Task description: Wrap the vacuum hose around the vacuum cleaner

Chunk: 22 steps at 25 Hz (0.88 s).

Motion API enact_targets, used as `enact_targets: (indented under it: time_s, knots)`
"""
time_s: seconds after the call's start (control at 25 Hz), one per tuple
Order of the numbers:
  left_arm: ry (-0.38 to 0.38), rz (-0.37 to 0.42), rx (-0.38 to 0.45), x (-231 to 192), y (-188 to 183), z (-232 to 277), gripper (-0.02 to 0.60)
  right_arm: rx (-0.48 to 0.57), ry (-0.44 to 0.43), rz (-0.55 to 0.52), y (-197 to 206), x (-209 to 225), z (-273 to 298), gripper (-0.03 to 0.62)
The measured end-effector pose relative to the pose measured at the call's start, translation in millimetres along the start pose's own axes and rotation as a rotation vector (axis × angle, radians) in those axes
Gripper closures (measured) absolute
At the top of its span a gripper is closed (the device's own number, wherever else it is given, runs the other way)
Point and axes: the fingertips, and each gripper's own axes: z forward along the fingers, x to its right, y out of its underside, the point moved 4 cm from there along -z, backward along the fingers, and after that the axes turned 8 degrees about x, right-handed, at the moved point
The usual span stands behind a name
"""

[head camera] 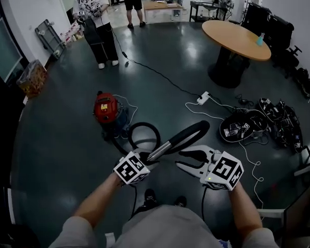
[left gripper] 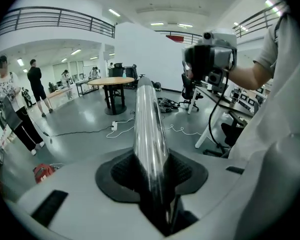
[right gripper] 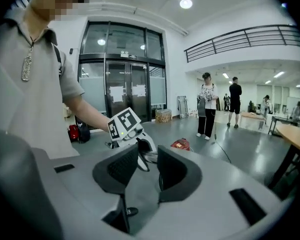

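Vacuum hose (head camera: 142, 123): one loose black loop just beside the red vacuum cleaner (head camera: 106, 109), not wound round it. By my reckoning the wrapping is barely begun and all the turns remain. Its chrome tube (left gripper: 149, 134) is clamped in the left gripper (head camera: 147, 159). Right gripper (right gripper: 147, 169): jaws apart, nothing between them. Dark glossy floor (head camera: 67, 138). Round wooden table (head camera: 237, 37), power strip (head camera: 203, 98) and bystander (head camera: 95, 19) well apart.

- The left gripper (head camera: 147, 159) clamps the metal tube (head camera: 163, 150), seemingly near its end.
- The right gripper (head camera: 180, 159) is open and empty, just right of it.
- The red vacuum cleaner (head camera: 106, 107) sits beyond the left gripper.
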Motion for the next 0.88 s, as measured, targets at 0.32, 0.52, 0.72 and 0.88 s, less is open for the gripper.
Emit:
enact_targets:
  time_s: [0.32, 0.52, 0.72, 0.88]
  knots:
    - [0.013, -0.12, 0.192, -56, -4, -24, 0.428, -0.081, -0.063, 0.206, 51, -26, 99, 0.511]
    - [0.022, -0.178, 0.303, -98, -19, -38, 0.428, -0.093, -0.032, 0.33, 78, -21, 159, 0.511]
    - [0.058, -0.179, 0.387, -126, -51, -44, 0.428, -0.065, -0.033, 0.429, 88, -15, 205, 0.508]
    - [0.095, -0.17, 0.45, -133, -83, -47, 0.428, -0.021, -0.031, 0.489, 82, -7, 221, 0.458]
